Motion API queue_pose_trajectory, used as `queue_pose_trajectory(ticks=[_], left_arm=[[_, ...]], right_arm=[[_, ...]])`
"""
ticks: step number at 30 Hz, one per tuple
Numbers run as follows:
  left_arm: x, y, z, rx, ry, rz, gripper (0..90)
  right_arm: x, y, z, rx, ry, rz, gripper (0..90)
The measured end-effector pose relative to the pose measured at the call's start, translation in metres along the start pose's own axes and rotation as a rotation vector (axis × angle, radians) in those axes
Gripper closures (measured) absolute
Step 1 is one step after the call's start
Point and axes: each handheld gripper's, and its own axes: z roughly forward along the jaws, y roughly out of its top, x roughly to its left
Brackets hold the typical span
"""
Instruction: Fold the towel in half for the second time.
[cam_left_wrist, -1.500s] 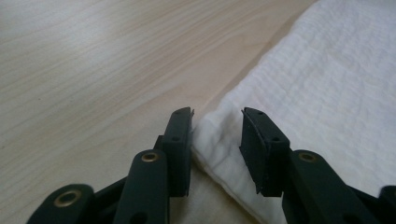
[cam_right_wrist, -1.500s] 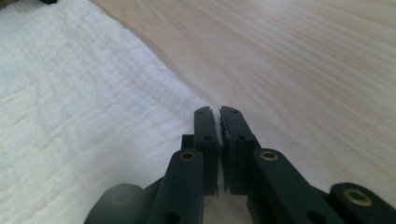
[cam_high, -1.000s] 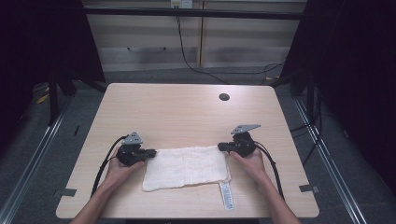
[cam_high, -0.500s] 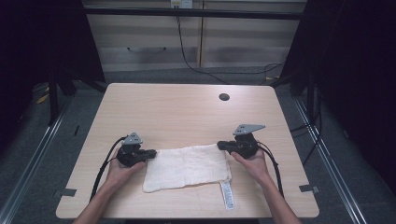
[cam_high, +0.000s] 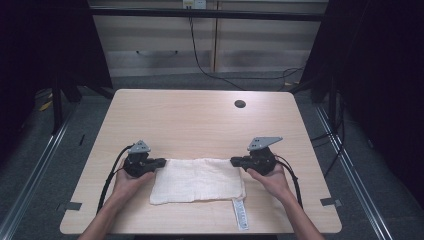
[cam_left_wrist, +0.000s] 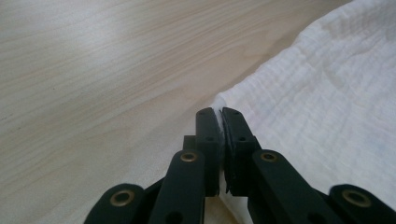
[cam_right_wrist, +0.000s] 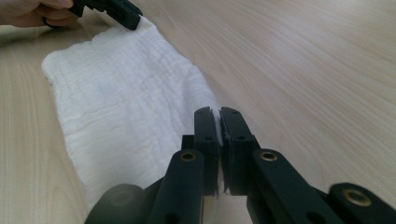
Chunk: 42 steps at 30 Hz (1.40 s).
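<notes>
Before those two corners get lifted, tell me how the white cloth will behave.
The white cloth looks thin and crinkled, so it will probably sag between the left gripper and right gripper. It seems light. Each gripper pinches only a sliver of corner, so it might slip out under a hard pull.

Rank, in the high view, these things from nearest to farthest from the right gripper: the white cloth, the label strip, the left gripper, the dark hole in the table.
From the right gripper:
1. White cloth, its far right corner pinched in the jaws.
2. Label strip, hanging off the cloth's near right corner, toward the table's front edge.
3. Dark hole, far side of the table.
4. Left gripper, at the cloth's opposite corner.
</notes>
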Motion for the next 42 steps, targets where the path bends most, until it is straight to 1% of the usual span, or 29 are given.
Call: queue_pose_trajectory(ticks=[3, 6, 7, 8, 10, 11, 13, 14, 16, 18, 19, 21, 22, 24, 26, 27, 29, 30, 32, 34, 37, 39, 42], left_arm=[[0.001, 0.000, -0.001, -0.006, 0.007, -0.009, 86.4], [0.003, -0.002, -0.001, -0.009, 0.009, -0.019, 86.3], [0.004, -0.002, -0.001, -0.003, 0.013, -0.010, 86.3], [0.003, -0.003, -0.001, -0.005, 0.016, -0.020, 86.3], [0.004, -0.004, -0.002, -0.011, 0.022, -0.028, 86.4], [0.005, -0.004, -0.003, -0.007, 0.022, -0.025, 86.3], [0.006, -0.004, -0.004, -0.016, 0.032, -0.030, 86.4], [0.006, -0.003, -0.006, -0.028, 0.034, -0.043, 86.4], [0.007, -0.002, -0.008, -0.048, 0.035, -0.055, 86.4], [0.009, 0.001, -0.011, -0.066, 0.043, -0.064, 86.4], [0.009, 0.003, -0.012, -0.076, 0.042, -0.069, 86.3], [0.010, 0.008, -0.016, -0.106, 0.048, -0.067, 86.4], [0.011, 0.010, -0.018, -0.119, 0.047, -0.074, 86.3], [0.012, 0.015, -0.019, -0.125, 0.064, -0.067, 86.3], [0.016, 0.018, -0.020, -0.157, 0.067, -0.094, 86.4], [0.016, 0.019, -0.019, -0.158, 0.074, -0.092, 86.4], [0.017, 0.017, -0.019, -0.150, 0.082, -0.084, 86.4], [0.017, 0.016, -0.019, -0.151, 0.084, -0.090, 86.4], [0.019, 0.014, -0.019, -0.156, 0.091, -0.103, 86.4], [0.021, 0.013, -0.020, -0.160, 0.093, -0.115, 86.3], [0.022, 0.013, -0.020, -0.166, 0.099, -0.125, 86.3], [0.022, 0.012, -0.019, -0.168, 0.095, -0.134, 86.3], [0.022, 0.012, -0.016, -0.158, 0.094, -0.129, 86.4]], right_arm=[[0.002, 0.000, -0.002, -0.011, 0.015, 0.000, 86.5], [0.008, 0.000, -0.003, -0.006, 0.028, -0.004, 86.5], [0.009, -0.001, -0.003, -0.005, 0.033, -0.007, 86.5], [0.011, -0.001, -0.003, -0.006, 0.041, -0.007, 86.5], [0.015, -0.001, -0.004, -0.004, 0.048, -0.019, 86.5], [0.016, -0.002, -0.004, -0.006, 0.052, -0.026, 86.5], [0.018, -0.002, -0.004, -0.003, 0.055, -0.031, 86.5], [0.018, -0.002, -0.003, -0.003, 0.051, -0.037, 86.5], [0.015, 0.001, -0.003, 0.001, 0.033, -0.042, 86.6], [0.006, 0.006, -0.002, -0.014, 0.014, -0.027, 86.7], [0.003, 0.009, -0.002, -0.017, 0.006, -0.026, 86.7], [-0.004, 0.016, -0.001, -0.021, -0.021, -0.028, 86.8], [-0.006, 0.019, -0.001, -0.024, -0.030, -0.034, 86.8], [-0.011, 0.025, -0.002, -0.044, -0.040, -0.026, 86.8], [-0.013, 0.030, -0.002, -0.059, -0.040, -0.025, 86.8], [-0.012, 0.031, -0.001, -0.065, -0.034, -0.027, 86.8], [-0.006, 0.029, 0.002, -0.057, -0.024, -0.045, 86.8], [-0.001, 0.027, 0.005, -0.042, -0.016, -0.057, 86.8], [0.005, 0.023, 0.010, -0.027, -0.009, -0.069, 86.8], [0.012, 0.018, 0.014, -0.012, 0.008, -0.079, 86.8], [0.019, 0.012, 0.017, 0.009, 0.027, -0.086, 86.8], [0.023, 0.008, 0.018, 0.017, 0.043, -0.088, 86.8], [0.026, 0.003, 0.018, 0.031, 0.052, -0.093, 86.8]])
